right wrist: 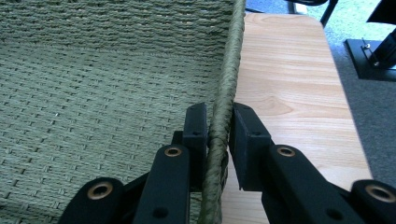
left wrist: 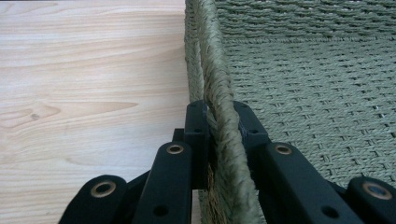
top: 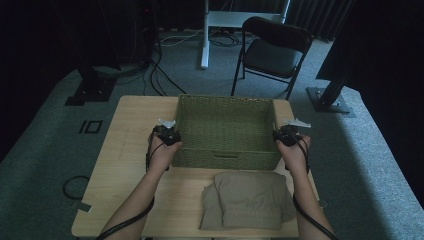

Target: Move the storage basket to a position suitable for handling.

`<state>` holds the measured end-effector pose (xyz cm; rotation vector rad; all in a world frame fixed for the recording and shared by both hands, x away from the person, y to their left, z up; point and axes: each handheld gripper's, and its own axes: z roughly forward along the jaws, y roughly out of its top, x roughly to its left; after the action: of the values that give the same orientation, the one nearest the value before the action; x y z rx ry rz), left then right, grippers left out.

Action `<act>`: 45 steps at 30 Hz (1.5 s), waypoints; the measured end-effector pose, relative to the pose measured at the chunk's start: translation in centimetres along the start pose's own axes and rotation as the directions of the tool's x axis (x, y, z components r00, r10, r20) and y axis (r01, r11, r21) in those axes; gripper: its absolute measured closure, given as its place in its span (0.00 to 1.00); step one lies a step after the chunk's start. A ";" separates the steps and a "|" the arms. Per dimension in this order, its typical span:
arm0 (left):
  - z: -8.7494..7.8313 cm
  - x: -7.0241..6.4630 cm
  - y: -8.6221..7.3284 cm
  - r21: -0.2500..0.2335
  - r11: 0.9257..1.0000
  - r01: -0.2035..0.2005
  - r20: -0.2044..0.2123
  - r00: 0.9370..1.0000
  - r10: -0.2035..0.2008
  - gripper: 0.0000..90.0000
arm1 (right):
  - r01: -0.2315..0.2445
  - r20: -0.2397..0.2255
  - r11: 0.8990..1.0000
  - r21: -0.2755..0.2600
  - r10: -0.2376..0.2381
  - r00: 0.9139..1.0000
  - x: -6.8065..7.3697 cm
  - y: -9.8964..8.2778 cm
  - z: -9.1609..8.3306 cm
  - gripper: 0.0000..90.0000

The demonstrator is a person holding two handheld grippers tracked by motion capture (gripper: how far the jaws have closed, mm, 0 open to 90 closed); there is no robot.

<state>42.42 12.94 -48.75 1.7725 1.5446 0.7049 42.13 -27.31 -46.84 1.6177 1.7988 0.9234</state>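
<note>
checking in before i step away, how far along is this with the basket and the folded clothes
Done: the garment lies folded on the table in front of the basket. In hand: the left claw is shut on the basket's left rim and the right claw on its right rim, so the basket is gripped from both sides. Left: the basket is empty, so the garment probably goes in next.

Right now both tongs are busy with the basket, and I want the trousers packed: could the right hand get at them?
Probably not yet: the right tongs are shut on the basket rim. The folded trousers lie uncovered just beside that forearm, so after letting go, likely yes.
</note>
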 end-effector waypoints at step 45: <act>2.2 -4.0 1.6 0.011 0.998 -0.056 0.021 0.998 0.056 0.84 | 0.005 0.013 1.000 0.017 -0.005 1.000 -4.7 1.2 1.5 0.86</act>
<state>44.51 8.56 -48.72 1.8322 1.4930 0.7039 44.66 -31.74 -47.03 1.6251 1.8062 0.8955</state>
